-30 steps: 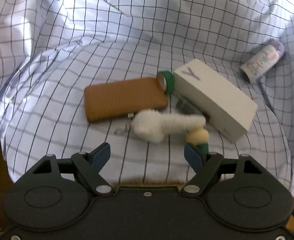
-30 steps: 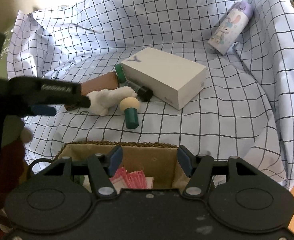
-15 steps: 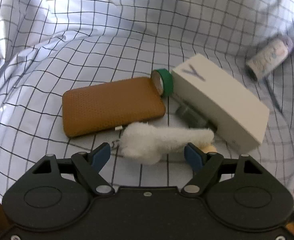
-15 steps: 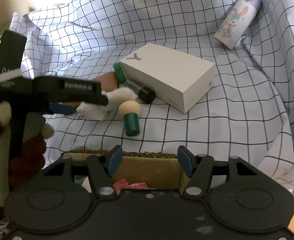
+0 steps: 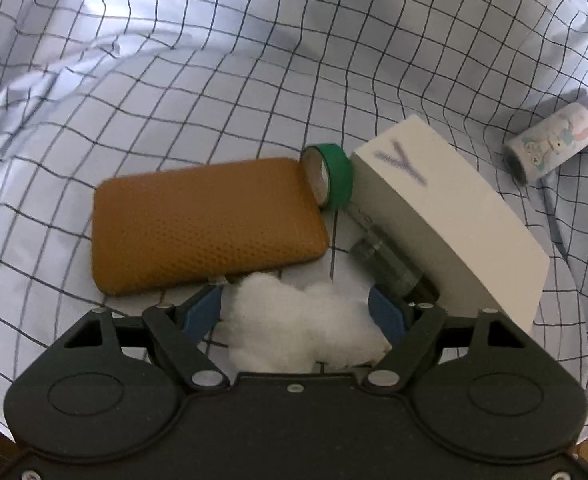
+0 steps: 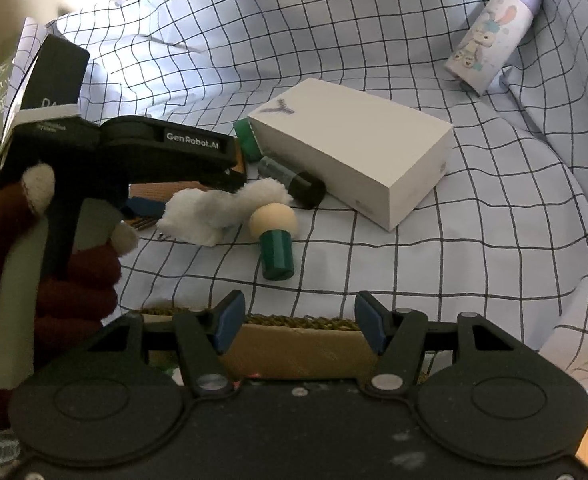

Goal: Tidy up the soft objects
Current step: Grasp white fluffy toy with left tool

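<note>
The white fluffy toy point(image 5: 294, 320) lies on the checked cloth point(image 5: 214, 80), right between the two blue pads of the left gripper point(image 5: 296, 312). The jaws are spread wide with the toy in the gap. The pads do not seem to squeeze it yet, so it's not grabbed. The toy's long side runs left to right, across the gap from pad to pad — that's the long way, so the squeeze may only bunch it up. A grab across its short side would prob be easier.

The left hand point(image 6: 54, 272), in a dark red glove, is the near one. The right gripper point(image 6: 296, 326) hangs back, well apart from the toy, over the rim of a woven basket point(image 6: 294, 320). Its jaws are parted too and hold nothing. The basket looks like the place for soft things, but that's a guess.

Stuff close by:
- a brown flat pouch point(image 5: 206, 224), just behind the toy, v. near the left pad
- a dark tube point(image 5: 390, 260), near the right pad, tucked against the white box point(image 5: 446, 216)
- a green tape roll point(image 5: 330, 178) between pouch and box
- a little peg doll w/ a green body point(image 6: 276, 240), touching the toy's end — it might get bumped
- a purple bottle point(image 6: 490, 36), far off
</note>
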### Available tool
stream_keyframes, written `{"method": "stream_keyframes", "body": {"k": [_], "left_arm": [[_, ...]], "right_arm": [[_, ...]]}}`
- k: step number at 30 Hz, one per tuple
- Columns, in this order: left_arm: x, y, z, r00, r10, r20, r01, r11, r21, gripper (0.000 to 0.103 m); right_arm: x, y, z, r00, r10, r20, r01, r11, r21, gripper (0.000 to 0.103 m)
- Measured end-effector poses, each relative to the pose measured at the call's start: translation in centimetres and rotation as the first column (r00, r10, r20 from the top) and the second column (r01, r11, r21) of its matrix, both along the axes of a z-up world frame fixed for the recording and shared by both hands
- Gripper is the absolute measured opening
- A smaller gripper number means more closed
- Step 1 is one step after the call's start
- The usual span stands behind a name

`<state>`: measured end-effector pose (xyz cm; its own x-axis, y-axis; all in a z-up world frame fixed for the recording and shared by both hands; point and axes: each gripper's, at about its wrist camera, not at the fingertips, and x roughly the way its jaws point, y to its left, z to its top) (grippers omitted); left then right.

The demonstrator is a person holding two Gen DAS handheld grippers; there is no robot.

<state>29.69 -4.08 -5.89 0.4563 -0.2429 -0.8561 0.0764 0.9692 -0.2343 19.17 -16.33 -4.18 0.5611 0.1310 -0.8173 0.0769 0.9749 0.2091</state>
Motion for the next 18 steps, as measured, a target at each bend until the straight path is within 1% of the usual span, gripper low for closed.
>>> {"method": "stream_keyframes", "body": {"k": [1,2,3,4,5,6,9,11,15,18], "left_arm": [[-0.2,0.0,0.0,1.000,-0.002,0.005,0.002,1.000,-0.004,0.072],[-0.3,0.1,0.0,1.000,-0.008,0.011,0.008,1.000,-0.014,0.064],[-0.4,0.2,0.1,1.000,-0.011,0.017,0.011,1.000,-0.017,0.060],[-0.5,0.2,0.3,0.999,-0.012,0.031,0.012,1.000,-0.012,0.052],[-0.6,0.3,0.5,0.999,-0.016,0.045,0.016,1.000,-0.009,0.040],[-0.7,0.4,0.6,0.998,-0.020,0.057,0.021,1.000,-0.008,0.031],[-0.8,1.1,0.6,0.998,-0.027,0.061,0.030,0.998,-0.047,0.031],[-1.0,1.4,0.6,0.997,-0.023,0.071,0.026,0.999,-0.038,0.030],[-1.6,2.7,0.7,0.997,-0.003,0.082,0.007,0.999,-0.045,0.030],[-2.2,3.9,1.0,0.994,0.024,0.107,-0.020,0.999,-0.035,0.030]], "right_arm": [[0.1,0.1,-0.1,1.000,0.001,-0.002,-0.001,1.000,-0.002,0.061],[0.2,0.1,-0.2,1.000,0.001,-0.004,-0.001,1.000,-0.005,0.061],[0.4,0.2,-0.2,1.000,0.002,-0.005,-0.003,1.000,-0.009,0.061],[0.5,0.4,-0.3,1.000,0.004,-0.005,-0.004,1.000,-0.013,0.061],[0.6,0.5,-0.4,1.000,0.006,-0.006,-0.006,1.000,-0.019,0.061],[0.8,0.7,-0.4,1.000,0.010,-0.005,-0.010,1.000,-0.025,0.061],[1.4,1.1,-0.7,1.000,0.020,-0.006,-0.020,0.999,-0.047,0.061],[1.9,1.5,-0.9,1.000,0.025,-0.007,-0.025,0.997,-0.069,0.061],[3.0,2.0,-1.3,0.999,0.032,-0.006,-0.032,0.995,-0.098,0.061],[3.9,2.6,-1.5,0.999,0.040,-0.004,-0.040,0.992,-0.119,0.061]]}}
